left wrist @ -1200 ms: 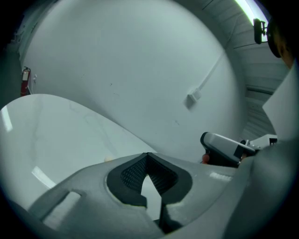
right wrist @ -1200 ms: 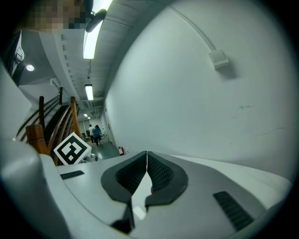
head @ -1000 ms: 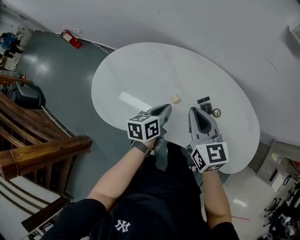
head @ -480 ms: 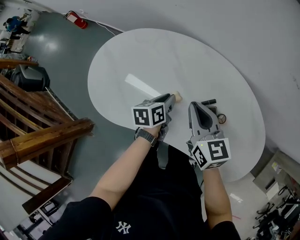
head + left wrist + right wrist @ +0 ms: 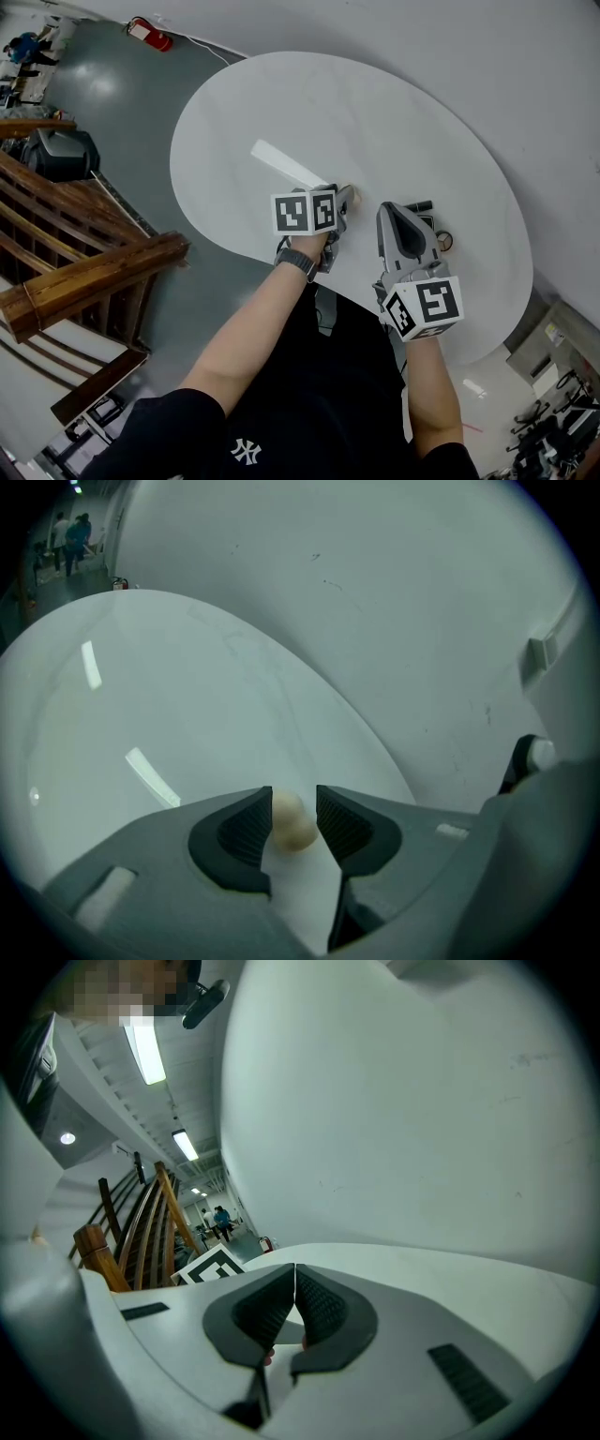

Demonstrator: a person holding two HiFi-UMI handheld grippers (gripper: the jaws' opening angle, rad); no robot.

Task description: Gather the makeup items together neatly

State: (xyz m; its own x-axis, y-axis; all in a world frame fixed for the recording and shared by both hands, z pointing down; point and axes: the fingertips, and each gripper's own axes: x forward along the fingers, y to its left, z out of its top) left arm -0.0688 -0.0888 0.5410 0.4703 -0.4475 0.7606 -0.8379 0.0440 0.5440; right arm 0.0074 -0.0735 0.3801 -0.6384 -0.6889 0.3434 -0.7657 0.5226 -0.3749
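Left gripper [image 5: 294,793]: jaws spread, having just been opening; sponge [image 5: 292,827] sits between them on the table [image 5: 281,103], unclamped. Right gripper [image 5: 294,1290]: jaws pressed together, near small dark items [image 5: 419,204].

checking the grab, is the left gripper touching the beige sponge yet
Cannot tell. Left gripper view: beige sponge sits between the jaws of the left gripper, which have just been opening; no plain gap or contact.
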